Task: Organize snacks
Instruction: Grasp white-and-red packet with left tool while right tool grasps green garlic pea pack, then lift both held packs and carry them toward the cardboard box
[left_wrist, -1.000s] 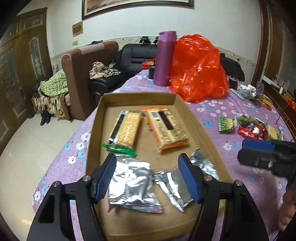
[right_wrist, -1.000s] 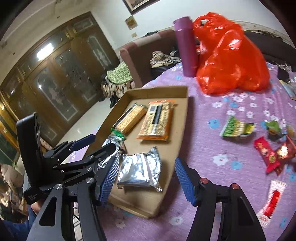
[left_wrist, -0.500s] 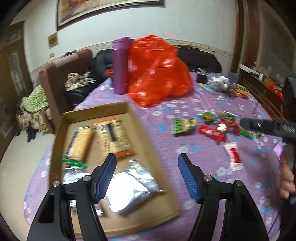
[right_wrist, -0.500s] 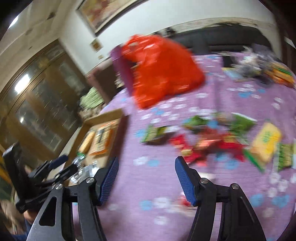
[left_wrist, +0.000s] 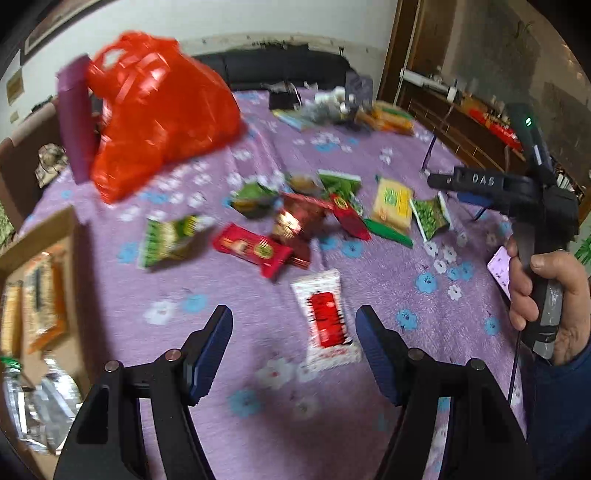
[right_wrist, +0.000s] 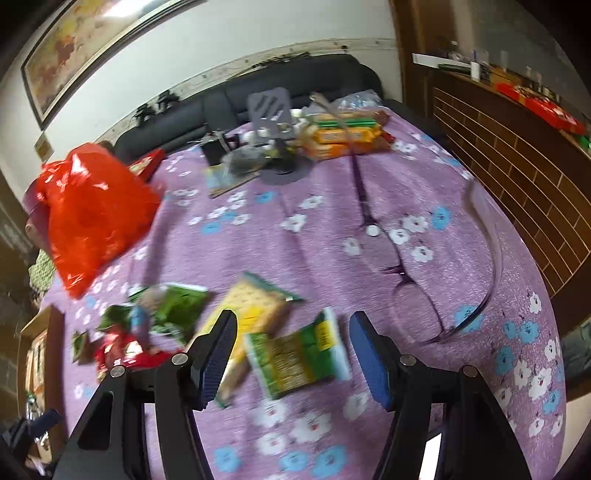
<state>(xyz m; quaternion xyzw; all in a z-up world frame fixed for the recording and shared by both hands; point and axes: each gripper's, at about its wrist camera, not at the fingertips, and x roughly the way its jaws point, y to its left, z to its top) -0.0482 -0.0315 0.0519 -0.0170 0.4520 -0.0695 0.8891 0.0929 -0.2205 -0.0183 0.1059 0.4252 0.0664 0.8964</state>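
Left wrist view: left gripper (left_wrist: 293, 345) fingers spread, white-red packet (left_wrist: 325, 320) between; right gripper (right_wrist: 289, 352) fingers spread over green packet (right_wrist: 295, 356)

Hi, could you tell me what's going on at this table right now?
A person is sorting snacks with two handheld grippers. Both are open and empty. The left gripper frames a white-and-red packet; the right gripper frames a green packet. Some snacks already lie in the cardboard box; many are scattered on the purple tablecloth.
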